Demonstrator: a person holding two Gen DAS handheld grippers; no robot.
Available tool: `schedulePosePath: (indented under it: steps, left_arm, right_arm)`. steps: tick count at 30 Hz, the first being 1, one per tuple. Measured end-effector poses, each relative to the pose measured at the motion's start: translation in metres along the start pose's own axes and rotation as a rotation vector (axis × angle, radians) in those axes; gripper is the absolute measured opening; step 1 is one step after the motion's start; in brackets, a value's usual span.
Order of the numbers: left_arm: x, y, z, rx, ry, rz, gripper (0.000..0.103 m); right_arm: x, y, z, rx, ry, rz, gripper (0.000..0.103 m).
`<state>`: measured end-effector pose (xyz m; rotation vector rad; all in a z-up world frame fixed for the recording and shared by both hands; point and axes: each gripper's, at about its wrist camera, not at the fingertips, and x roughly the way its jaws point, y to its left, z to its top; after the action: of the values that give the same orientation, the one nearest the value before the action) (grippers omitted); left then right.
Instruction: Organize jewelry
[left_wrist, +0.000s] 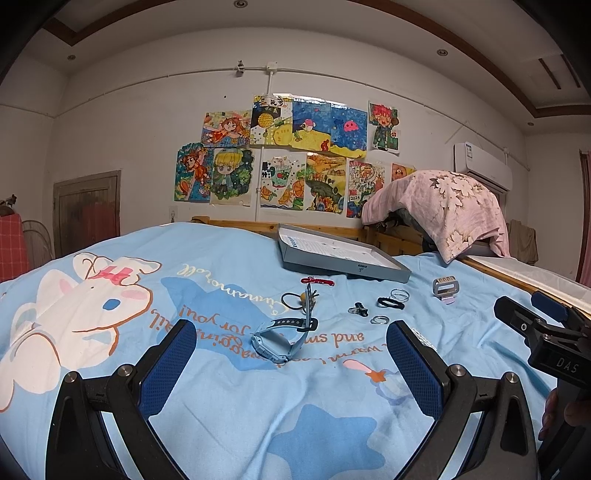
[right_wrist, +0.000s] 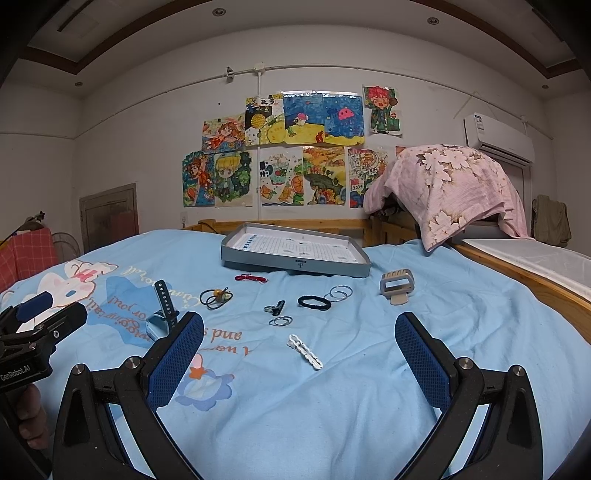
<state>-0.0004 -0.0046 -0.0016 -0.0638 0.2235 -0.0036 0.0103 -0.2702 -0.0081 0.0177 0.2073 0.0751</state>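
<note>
Jewelry lies scattered on a light blue bedsheet. A blue watch (left_wrist: 282, 338) lies just ahead of my open, empty left gripper (left_wrist: 291, 334); it also shows in the right wrist view (right_wrist: 162, 314). My right gripper (right_wrist: 299, 330) is open and empty, with a white hair clip (right_wrist: 305, 350) between its fingers' line. Farther off lie silver rings (right_wrist: 280, 321), a black hair tie (right_wrist: 314, 302), larger silver hoops (right_wrist: 338, 292), a small dark clip (right_wrist: 275, 307), a grey claw clip (right_wrist: 397, 286), a yellow-bead hair tie (right_wrist: 216, 296) and a red piece (right_wrist: 252, 278). A grey tray (right_wrist: 295, 266) sits behind them.
A pink floral pillow (right_wrist: 447, 188) rests on the wooden bed rail (right_wrist: 546, 291) at right. The wooden headboard (right_wrist: 280, 224) runs behind the tray. Drawings cover the wall behind. The left gripper shows at the left edge of the right wrist view (right_wrist: 37, 325).
</note>
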Motion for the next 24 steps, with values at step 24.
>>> schedulePosePath:
  steps: [24]
  left_arm:
    - [0.0003,0.0,-0.0006,-0.003,0.001,0.002,0.103]
  right_arm:
    - [-0.0003,-0.0018,-0.0001,0.006,0.003,-0.001,0.102]
